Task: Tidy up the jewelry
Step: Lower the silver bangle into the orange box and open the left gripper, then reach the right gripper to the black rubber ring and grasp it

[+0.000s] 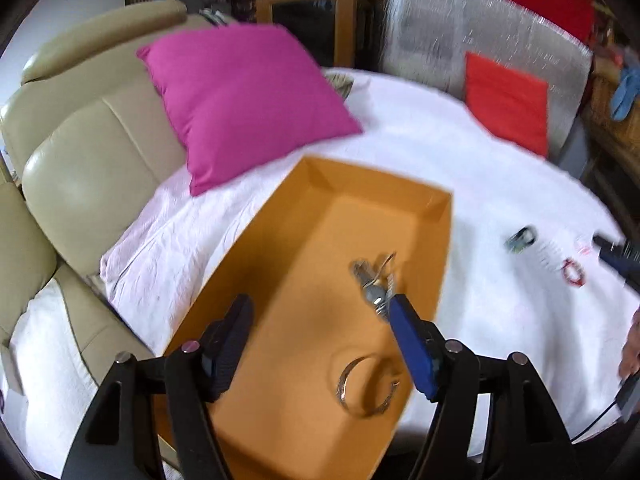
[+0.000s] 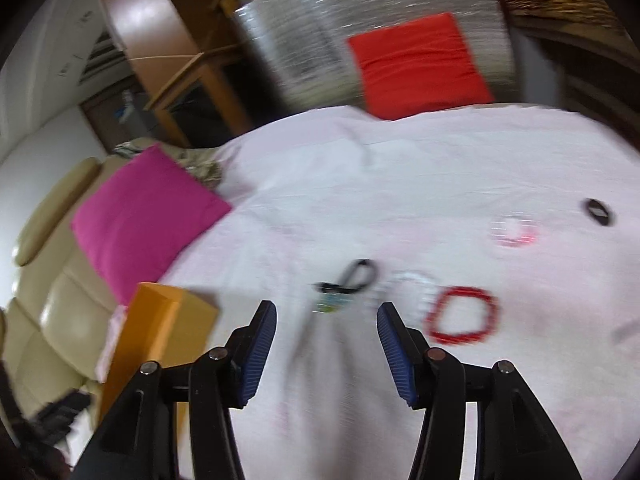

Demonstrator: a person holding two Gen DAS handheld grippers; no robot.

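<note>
An open orange box lies on the white sheet. On its floor are a silver bangle and a small cluster of silver jewelry. My left gripper hangs open over the box with nothing between its pads. The cluster sits right at the right fingertip; I cannot tell if they touch. My right gripper is open and empty above the sheet. Just beyond it lie a black looped piece, a white bead bracelet and a red bead bracelet. The picture is blurred.
Further right on the sheet are a pale pink bracelet and a black oval piece. A pink cushion leans on the beige sofa to the left. A red cushion stands against a silver panel at the back. The orange box is left of my right gripper.
</note>
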